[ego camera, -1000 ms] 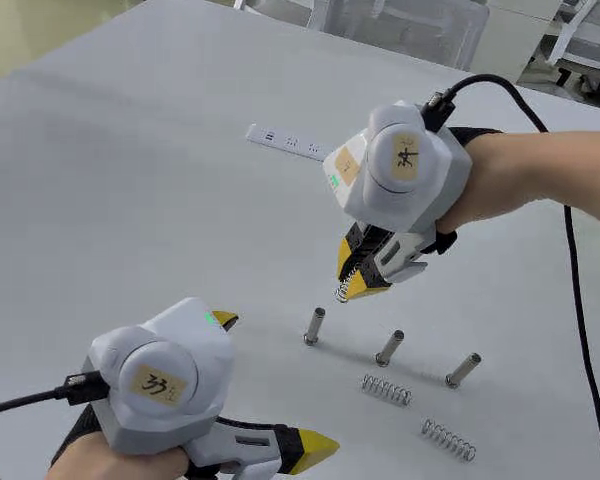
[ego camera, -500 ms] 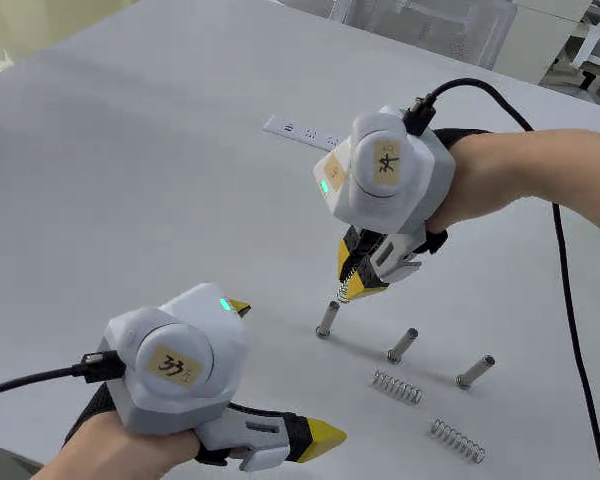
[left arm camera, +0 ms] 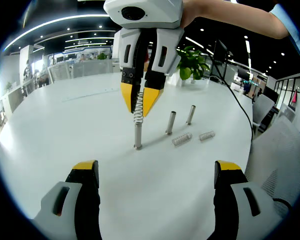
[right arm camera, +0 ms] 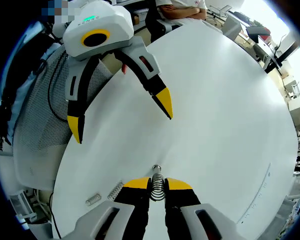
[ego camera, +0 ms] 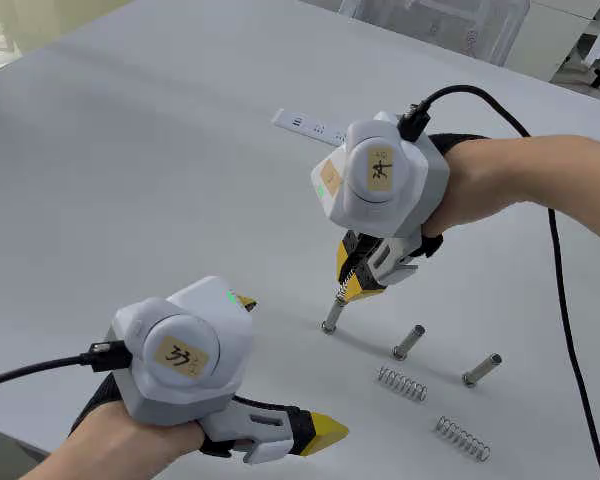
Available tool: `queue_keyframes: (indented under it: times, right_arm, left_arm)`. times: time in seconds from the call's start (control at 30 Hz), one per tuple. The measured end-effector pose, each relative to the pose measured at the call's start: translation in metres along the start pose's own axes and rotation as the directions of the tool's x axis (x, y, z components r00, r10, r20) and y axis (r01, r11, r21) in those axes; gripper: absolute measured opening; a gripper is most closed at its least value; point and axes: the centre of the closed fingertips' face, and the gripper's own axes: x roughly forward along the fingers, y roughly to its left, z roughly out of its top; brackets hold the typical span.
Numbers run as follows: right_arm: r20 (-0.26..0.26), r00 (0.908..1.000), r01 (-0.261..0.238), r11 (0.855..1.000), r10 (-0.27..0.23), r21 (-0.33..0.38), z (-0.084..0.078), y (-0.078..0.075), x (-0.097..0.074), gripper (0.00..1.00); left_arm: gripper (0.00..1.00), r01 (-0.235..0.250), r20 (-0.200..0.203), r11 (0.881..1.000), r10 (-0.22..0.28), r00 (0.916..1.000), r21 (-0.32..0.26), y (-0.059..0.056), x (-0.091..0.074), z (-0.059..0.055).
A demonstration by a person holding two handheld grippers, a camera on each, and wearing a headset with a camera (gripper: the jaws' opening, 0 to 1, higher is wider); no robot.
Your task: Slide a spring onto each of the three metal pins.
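Observation:
Three metal pins stand on the white table: the left pin, the middle pin and the right pin. My right gripper is shut on a spring that hangs from its tips. In the left gripper view the spring meets the top of the left pin. The right gripper view looks down the spring onto the pin top. Two loose springs lie in front of the pins. My left gripper is open at the lower left, holding nothing.
A white power strip lies on the table behind the right gripper. A black cable runs down the right side. Chairs and desks stand past the table's far edge.
My right gripper has moved left with the spring, from beside the left pin to straight above it, so the spring's lower end now meets the pin top. The head camera has shifted.

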Motion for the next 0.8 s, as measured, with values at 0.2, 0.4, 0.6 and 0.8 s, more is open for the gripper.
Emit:
queue_keyframes:
  times: [0.2,0.4,0.6,0.8]
  right_arm:
    - [-0.005,1.0,-0.004,1.0,0.004,-0.004,-0.0001,0.0008,0.0015,0.07]
    - [-0.016,0.9999,-0.003,1.0,0.003,-0.009,-0.0018,0.0012,0.0018,0.07]
    - [-0.022,0.9997,-0.006,1.0,0.006,-0.01,-0.0016,0.001,0.0051,0.07]
    - [-0.028,0.9996,-0.003,1.0,0.003,-0.011,-0.0008,-0.0009,0.0066,0.07]
  left_arm:
    - [0.94,0.004,-0.002,1.0,-0.004,1.0,-0.005,-0.0005,0.0,-0.0011]
    - [0.94,0.008,-0.003,1.0,-0.008,1.0,-0.005,-0.0014,0.0,-0.0015]
    - [0.93,0.009,-0.006,1.0,-0.009,0.9999,-0.009,-0.0012,-0.0005,-0.0024]
    - [0.93,0.007,-0.008,1.0,-0.007,0.9999,-0.014,-0.0004,-0.0008,-0.0026]
